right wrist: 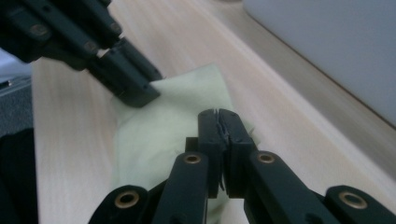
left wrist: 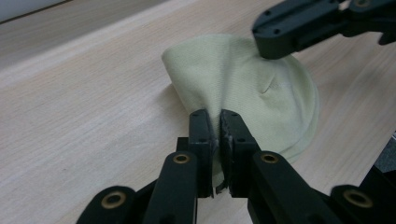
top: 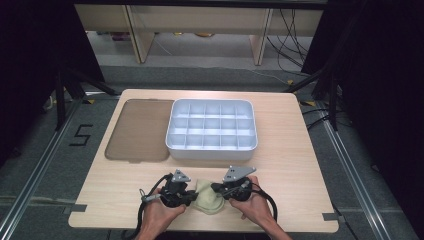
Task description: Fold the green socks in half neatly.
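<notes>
The cloth (top: 208, 196) lies at the table's (top: 300, 165) near edge, in front of the tray (top: 212, 130). The left gripper (left wrist: 214, 122) and right gripper (right wrist: 218, 122) each pinch a fold of it, jaws pressed together. Likely step: gripping to lift or spread; next, raise both evenly. The tray stands just beyond the cloth, the lid (top: 139, 130) left of the tray, neither blocking.

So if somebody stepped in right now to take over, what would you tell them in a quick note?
Left gripper: shut on the pale green cloth, pinching a fold.
Right gripper: shut on the cloth's other side.
The cloth lies on the table near the front edge, bunched between both grippers.
The white divided tray behind it looks empty; a brown lid lies left of it.
Done: both grips taken. Left: probably folding and stowing.
</notes>
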`<state>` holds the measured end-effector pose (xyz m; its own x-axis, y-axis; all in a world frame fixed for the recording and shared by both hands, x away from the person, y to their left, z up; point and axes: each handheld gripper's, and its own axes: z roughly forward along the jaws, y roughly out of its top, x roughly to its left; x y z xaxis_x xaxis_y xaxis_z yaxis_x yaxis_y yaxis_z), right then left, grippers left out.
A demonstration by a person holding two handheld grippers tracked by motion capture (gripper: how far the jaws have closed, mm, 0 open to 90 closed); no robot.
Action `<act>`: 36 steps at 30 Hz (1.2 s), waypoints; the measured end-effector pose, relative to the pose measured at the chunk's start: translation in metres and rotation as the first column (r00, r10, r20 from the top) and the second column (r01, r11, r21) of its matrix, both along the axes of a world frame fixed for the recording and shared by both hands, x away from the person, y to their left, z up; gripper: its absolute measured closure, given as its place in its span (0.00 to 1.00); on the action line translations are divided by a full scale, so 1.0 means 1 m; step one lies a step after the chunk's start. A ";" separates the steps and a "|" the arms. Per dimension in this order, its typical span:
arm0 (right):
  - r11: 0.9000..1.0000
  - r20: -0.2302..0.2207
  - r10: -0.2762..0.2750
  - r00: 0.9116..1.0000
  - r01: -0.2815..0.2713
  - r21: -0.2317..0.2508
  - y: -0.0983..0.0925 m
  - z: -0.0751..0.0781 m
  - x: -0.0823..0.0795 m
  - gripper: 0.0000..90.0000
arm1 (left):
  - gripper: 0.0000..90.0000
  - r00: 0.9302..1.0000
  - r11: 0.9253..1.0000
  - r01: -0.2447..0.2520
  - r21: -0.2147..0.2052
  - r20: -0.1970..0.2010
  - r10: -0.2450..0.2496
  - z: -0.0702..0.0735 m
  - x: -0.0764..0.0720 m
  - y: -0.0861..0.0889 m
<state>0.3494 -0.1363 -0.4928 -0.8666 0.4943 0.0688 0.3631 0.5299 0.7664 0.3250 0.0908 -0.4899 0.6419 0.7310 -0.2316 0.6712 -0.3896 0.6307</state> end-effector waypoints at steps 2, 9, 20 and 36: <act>1.000 0.002 -0.006 1.000 0.006 0.002 0.005 -0.002 0.006 0.98 | 0.93 1.000 1.000 0.006 0.003 0.003 -0.006 0.001 0.001 0.002; 0.999 -0.014 0.006 1.000 -0.006 -0.036 0.022 -0.016 0.018 0.99 | 0.93 1.000 1.000 0.017 -0.005 0.022 -0.017 0.006 0.000 0.001; 1.000 -0.019 -0.001 1.000 0.001 0.010 0.018 -0.008 0.018 0.99 | 0.93 1.000 1.000 0.012 -0.002 0.014 -0.012 0.009 0.003 0.002; 0.996 -0.059 0.090 0.994 -0.088 0.033 0.029 -0.006 -0.009 0.99 | 0.93 0.999 1.000 -0.031 0.003 0.030 0.031 0.010 0.008 0.013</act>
<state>0.3406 -0.1078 -0.4988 -0.9007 0.4126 0.1359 0.3617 0.5392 0.7606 0.3326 0.1043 -0.4796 0.6256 0.7513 -0.2103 0.6637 -0.3708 0.6496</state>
